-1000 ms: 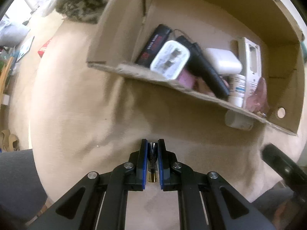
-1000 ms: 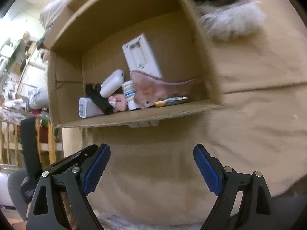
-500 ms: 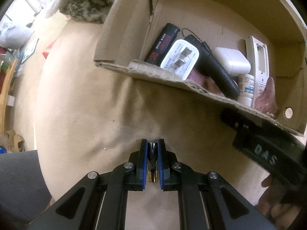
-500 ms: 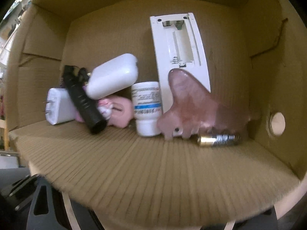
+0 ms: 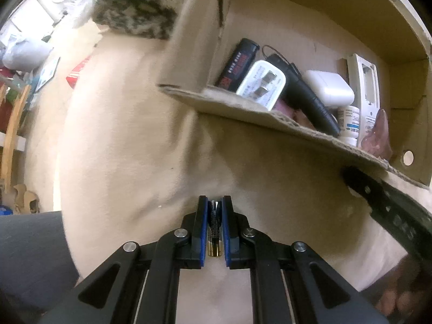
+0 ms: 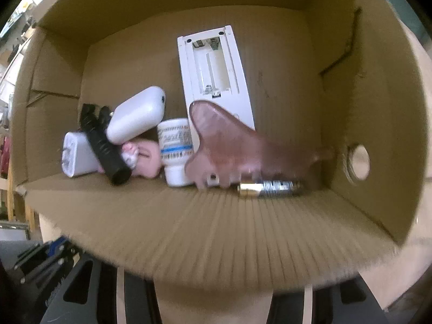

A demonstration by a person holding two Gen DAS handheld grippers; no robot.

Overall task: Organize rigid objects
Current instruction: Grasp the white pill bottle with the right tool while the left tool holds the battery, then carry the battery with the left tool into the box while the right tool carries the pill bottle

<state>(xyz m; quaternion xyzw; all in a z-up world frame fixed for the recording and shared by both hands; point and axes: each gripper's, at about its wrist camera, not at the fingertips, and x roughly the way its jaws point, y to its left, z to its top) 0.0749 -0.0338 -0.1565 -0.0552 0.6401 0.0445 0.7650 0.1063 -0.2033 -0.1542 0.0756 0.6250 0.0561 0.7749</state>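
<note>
A tan cloth covers the surface, with a cluttered room beyond its left edge. On it a cardboard box lies open toward the cameras. Inside are a white remote with its battery bay bare, a pink scraper, a white bottle, a black torch, white chargers and a loose battery at the near right. The left hand-held gripper is clamped on another battery over the cloth. The right hand-held gripper's jaws have been closing; its tips are hidden behind the box flap.
</note>
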